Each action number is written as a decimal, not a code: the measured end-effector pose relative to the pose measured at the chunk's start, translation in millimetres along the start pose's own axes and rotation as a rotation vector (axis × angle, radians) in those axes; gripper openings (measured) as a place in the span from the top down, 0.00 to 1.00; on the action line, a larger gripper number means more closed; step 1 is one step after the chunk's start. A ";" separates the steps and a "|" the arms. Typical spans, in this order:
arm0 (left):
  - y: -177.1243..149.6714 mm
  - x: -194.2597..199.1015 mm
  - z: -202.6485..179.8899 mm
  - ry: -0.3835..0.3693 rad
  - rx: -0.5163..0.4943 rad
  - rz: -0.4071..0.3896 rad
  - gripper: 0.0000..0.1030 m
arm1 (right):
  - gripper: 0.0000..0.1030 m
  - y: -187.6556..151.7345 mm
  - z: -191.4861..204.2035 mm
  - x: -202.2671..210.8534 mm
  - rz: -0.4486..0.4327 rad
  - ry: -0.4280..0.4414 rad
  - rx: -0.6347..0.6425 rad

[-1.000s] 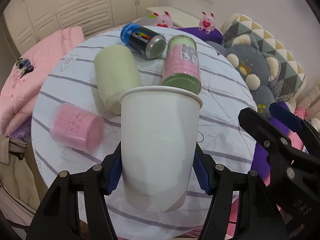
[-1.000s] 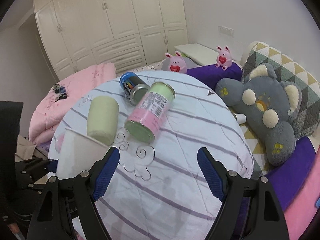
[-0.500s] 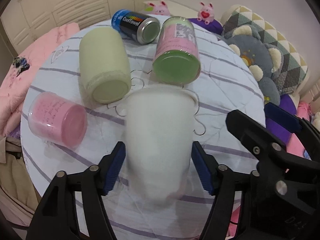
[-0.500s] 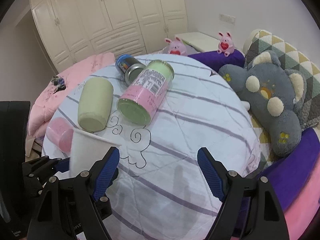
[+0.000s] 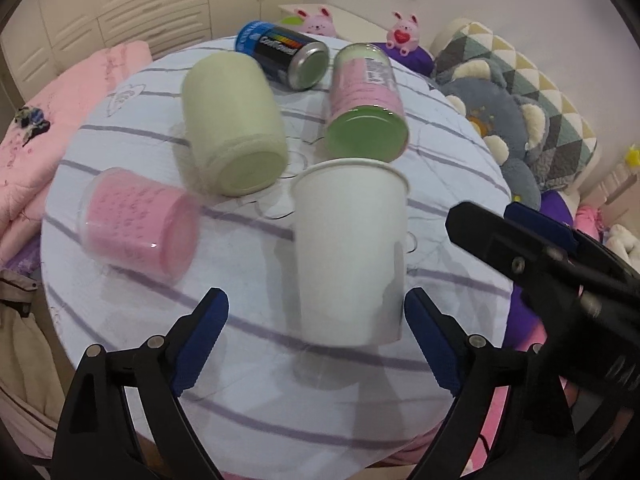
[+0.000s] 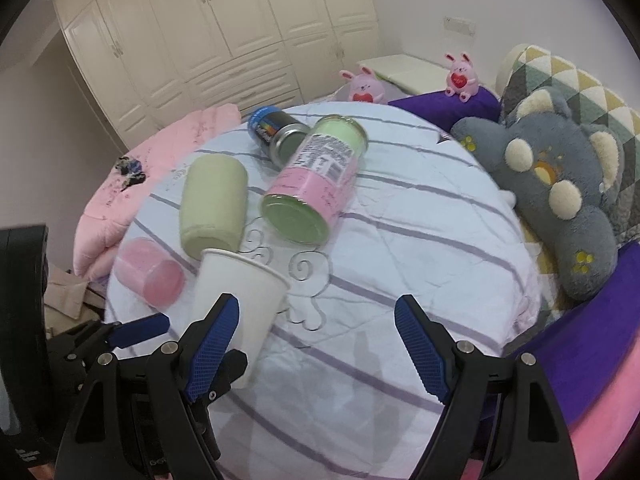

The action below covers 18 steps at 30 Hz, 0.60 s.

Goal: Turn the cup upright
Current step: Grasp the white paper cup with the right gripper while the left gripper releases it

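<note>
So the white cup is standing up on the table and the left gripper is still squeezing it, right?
Not quite. The white cup does stand upright on the table, but the left gripper has let go: the left wrist view shows its jaws open, with gaps either side of the cup.

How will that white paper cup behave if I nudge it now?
The white paper cup stands rim-up on the striped tablecloth, tall and narrower at its base, so it probably tips easily. Being thin paper, it is likely light and would dent under a hard squeeze. Tipped over, it could roll toward the green-lidded canister.
</note>
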<state>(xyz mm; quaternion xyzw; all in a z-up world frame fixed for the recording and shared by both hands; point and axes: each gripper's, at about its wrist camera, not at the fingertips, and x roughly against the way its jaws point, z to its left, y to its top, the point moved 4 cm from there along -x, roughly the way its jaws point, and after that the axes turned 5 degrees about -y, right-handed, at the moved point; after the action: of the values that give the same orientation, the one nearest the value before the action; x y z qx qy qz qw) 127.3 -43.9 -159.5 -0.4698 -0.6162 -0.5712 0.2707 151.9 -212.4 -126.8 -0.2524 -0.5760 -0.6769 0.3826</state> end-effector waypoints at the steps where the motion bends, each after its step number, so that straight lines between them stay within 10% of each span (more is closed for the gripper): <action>1: -0.6 2.4 2.6 -0.002 0.003 -0.007 0.11 | 0.21 0.5 2.5 -1.7 0.008 0.015 -0.010; 18: -3.1 15.5 33.3 -0.063 -0.002 -0.010 0.11 | 0.21 -0.1 37.7 -56.1 0.197 0.142 -0.152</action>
<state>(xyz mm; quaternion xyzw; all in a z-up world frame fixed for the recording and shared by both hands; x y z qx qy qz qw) 124.9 -7.5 -154.1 -0.4846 -0.6262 -0.5582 0.2479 180.6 -162.9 -162.9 -0.2876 -0.4671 -0.6936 0.4669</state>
